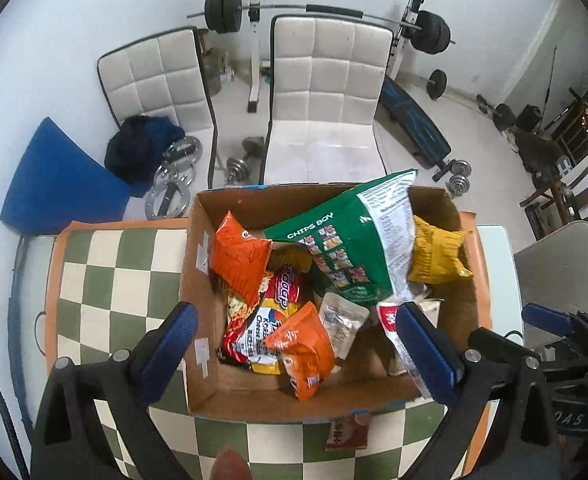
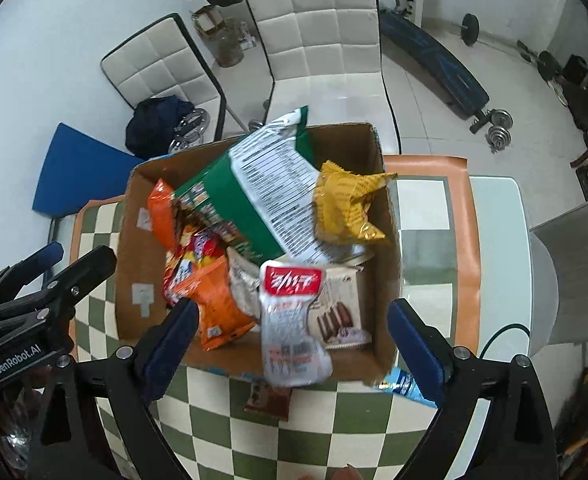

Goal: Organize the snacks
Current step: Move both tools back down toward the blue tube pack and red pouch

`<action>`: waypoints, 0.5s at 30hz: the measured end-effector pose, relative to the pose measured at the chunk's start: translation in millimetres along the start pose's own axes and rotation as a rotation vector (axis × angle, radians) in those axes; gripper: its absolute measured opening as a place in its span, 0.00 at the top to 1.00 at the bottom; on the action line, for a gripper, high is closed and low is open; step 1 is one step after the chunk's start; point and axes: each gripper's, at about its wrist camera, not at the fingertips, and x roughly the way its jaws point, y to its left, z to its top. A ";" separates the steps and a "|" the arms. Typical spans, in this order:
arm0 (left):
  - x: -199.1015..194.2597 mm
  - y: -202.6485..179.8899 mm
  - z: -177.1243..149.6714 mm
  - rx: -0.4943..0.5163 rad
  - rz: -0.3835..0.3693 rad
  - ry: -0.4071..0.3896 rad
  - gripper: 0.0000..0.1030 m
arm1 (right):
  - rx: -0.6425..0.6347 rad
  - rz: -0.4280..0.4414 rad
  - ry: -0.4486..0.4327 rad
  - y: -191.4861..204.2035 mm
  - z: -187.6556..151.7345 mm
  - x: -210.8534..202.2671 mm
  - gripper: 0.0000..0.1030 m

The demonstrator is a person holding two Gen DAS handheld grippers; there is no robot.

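Right wrist view, green chip bag (image 2: 249,188) tilted, leaning diagonally in box (image 2: 390,240)

- Cardboard box (image 1: 201,272): plain brown.
- Large chip bag (image 1: 346,248): green with a white panel of black print.
- Crumpled packet (image 1: 434,256): mustard yellow.
- Two small bags (image 1: 239,260) (image 1: 306,352): orange.
- Pouch (image 2: 291,320): silvery white, topped by a red label.
- Desk cloth (image 1: 105,280): green and cream checks, orange border.
- Tongs' pads (image 1: 426,352): blue, on black frames.
- Chairs (image 1: 326,80): white quilted squares.
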 end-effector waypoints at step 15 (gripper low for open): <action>-60.1 -8.2 -46.7 -0.018 0.004 -0.099 0.02 | 0.024 0.078 -0.084 2.4 -59.2 -52.7 0.05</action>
